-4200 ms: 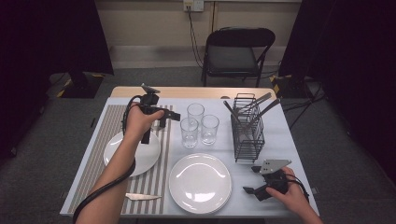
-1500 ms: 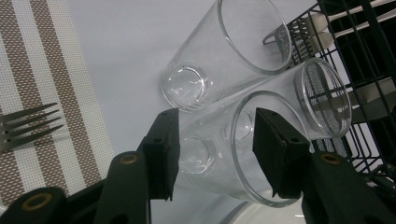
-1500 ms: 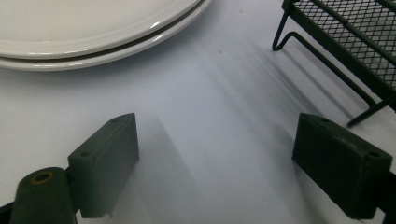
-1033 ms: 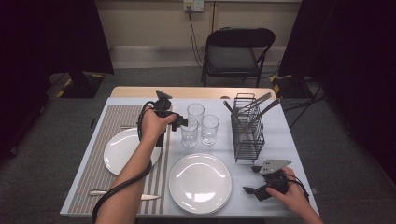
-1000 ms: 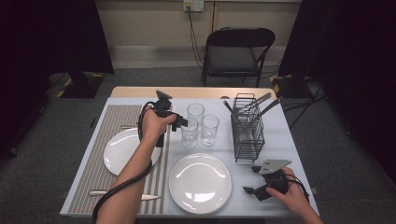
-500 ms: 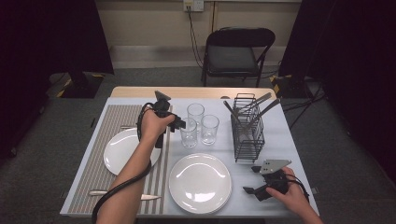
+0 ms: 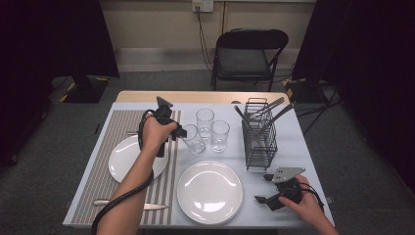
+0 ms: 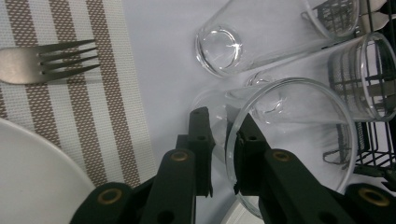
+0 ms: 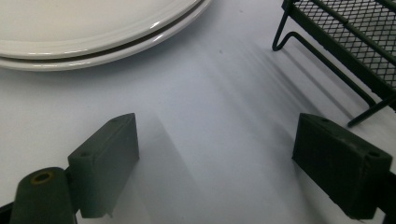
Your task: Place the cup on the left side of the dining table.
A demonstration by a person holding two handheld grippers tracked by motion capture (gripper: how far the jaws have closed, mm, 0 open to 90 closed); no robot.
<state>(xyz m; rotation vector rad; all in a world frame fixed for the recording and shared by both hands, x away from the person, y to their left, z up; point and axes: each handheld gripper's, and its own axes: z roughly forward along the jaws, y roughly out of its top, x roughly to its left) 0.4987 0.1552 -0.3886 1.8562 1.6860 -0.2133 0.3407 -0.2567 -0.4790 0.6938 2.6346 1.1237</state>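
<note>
My left gripper [image 7: 178, 133] reaches over the striped placemat [image 7: 105, 161] to the nearest of three clear glasses [image 7: 193, 141]. In the left gripper view its jaws [image 8: 219, 116] straddle that glass's wall [image 8: 299, 140], one jaw outside and one inside the rim. They have just been closing on it, and the glass leans slightly. Two more glasses [image 7: 205, 122] [image 7: 219, 134] stand just behind. My right gripper [image 7: 263, 189] rests on the table's front right corner, open, with bare tabletop between its fingers [image 9: 215, 154].
A stack of white plates [image 7: 209, 192] sits front centre, and another plate [image 7: 131, 159] lies on the placemat. A fork [image 8: 46, 60], a knife [image 7: 147, 207] and a spoon [image 7: 100, 201] lie on the mat. A black wire rack [image 7: 259, 134] with cutlery stands right of the glasses.
The left gripper's jaws have closed in around the near glass's wall, and the glass now leans a little. The right hand has stayed in place.
</note>
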